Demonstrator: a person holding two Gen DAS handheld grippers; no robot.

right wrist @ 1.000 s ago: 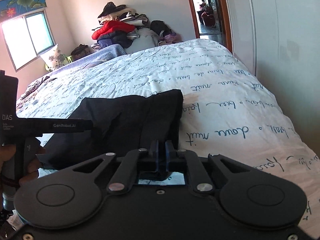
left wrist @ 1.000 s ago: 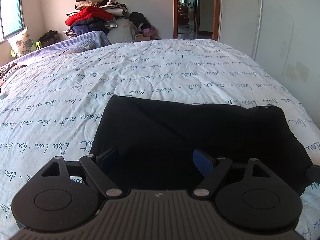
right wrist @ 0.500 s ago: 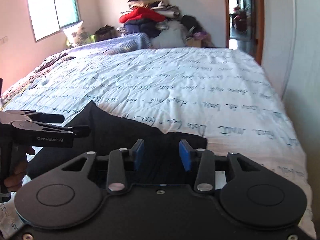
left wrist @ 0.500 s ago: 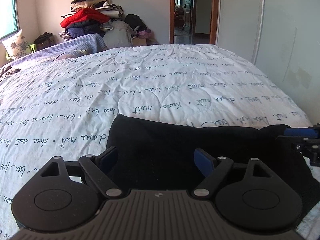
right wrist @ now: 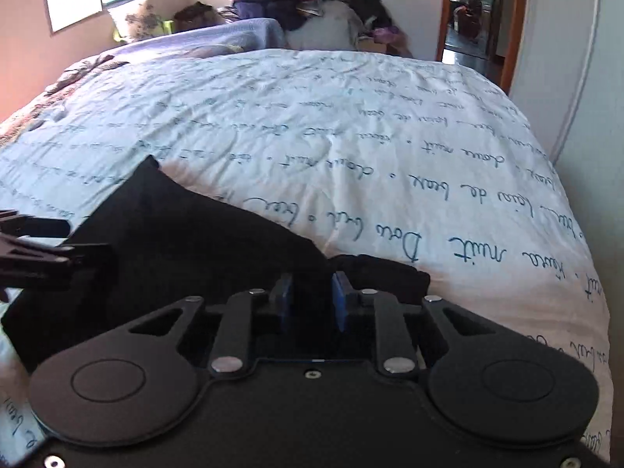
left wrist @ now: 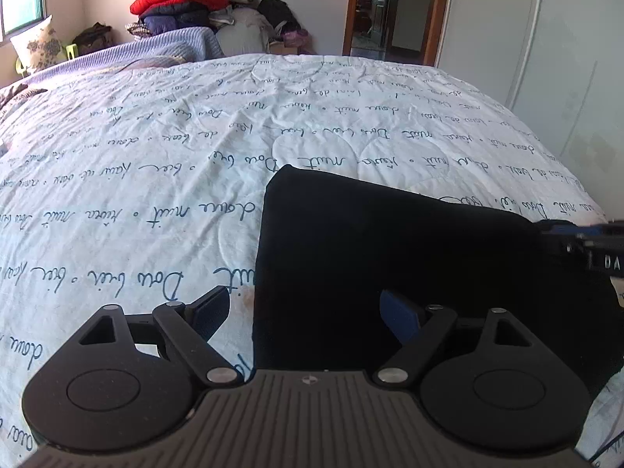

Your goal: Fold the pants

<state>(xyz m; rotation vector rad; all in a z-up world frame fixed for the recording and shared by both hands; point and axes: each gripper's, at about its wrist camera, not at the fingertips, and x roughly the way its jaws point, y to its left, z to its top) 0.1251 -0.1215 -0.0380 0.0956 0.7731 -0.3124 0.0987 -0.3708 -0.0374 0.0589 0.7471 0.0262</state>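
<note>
Black pants (left wrist: 390, 241) lie folded flat on the white script-printed bedspread (left wrist: 156, 179). My left gripper (left wrist: 304, 312) is open wide and straddles their left edge, one finger (left wrist: 210, 310) over the sheet, the other (left wrist: 397, 316) over the cloth. In the right wrist view the pants (right wrist: 187, 241) fill the lower left. My right gripper (right wrist: 312, 300) hovers at their bunched right corner. Its jaws are closing with a ridge of black cloth in the narrow gap, and the pads do not visibly press on it. Each view catches the other gripper at its edge: the right gripper (left wrist: 585, 241), the left gripper (right wrist: 46, 253).
A pile of clothes (left wrist: 183, 4) with a red jacket sits past the bed's far end, beside a purple blanket (left wrist: 136, 50) and a pillow (left wrist: 37, 43). A doorway (left wrist: 374, 11) opens at the back. A white wardrobe (left wrist: 526, 58) runs along the bed's right side.
My left gripper slid left to the pants' left edge. My right gripper let go of the cloth, opened, rolled level, moved toward the right corner and has narrowed again.
</note>
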